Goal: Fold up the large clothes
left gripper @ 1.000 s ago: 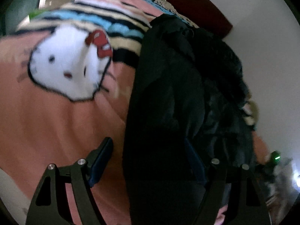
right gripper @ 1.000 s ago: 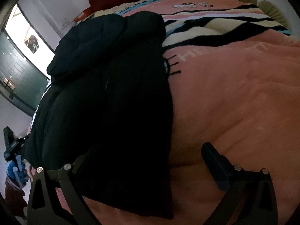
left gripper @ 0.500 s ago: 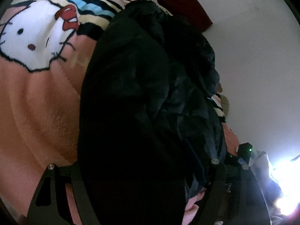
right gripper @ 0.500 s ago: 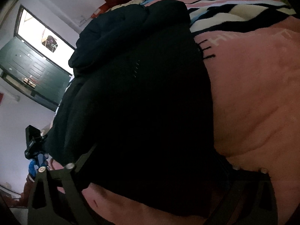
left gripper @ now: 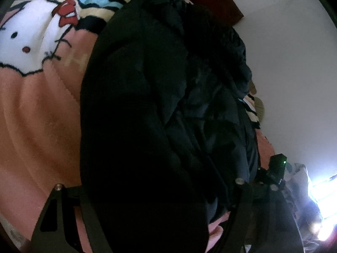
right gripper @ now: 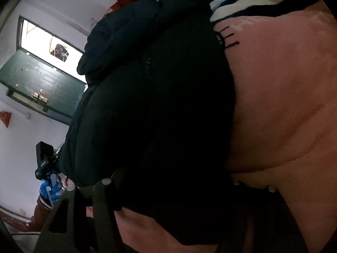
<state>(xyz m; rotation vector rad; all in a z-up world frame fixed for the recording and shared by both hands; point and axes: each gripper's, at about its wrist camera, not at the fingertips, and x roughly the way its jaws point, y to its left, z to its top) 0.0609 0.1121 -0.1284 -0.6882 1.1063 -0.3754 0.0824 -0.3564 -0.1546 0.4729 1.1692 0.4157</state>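
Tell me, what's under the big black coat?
The black coat lies on a pink cartoon-cat blanket. Anything else beneath it is covered, and so are both claws' tips.

We count one black jacket (left gripper: 147,109), one pink blanket (left gripper: 38,126) with one white cat face (left gripper: 27,33) wearing one red bow (left gripper: 66,12), one bed (right gripper: 284,84), two grippers: left gripper (left gripper: 151,189), right gripper (right gripper: 168,183). One green door (right gripper: 40,84), one window (right gripper: 48,42).
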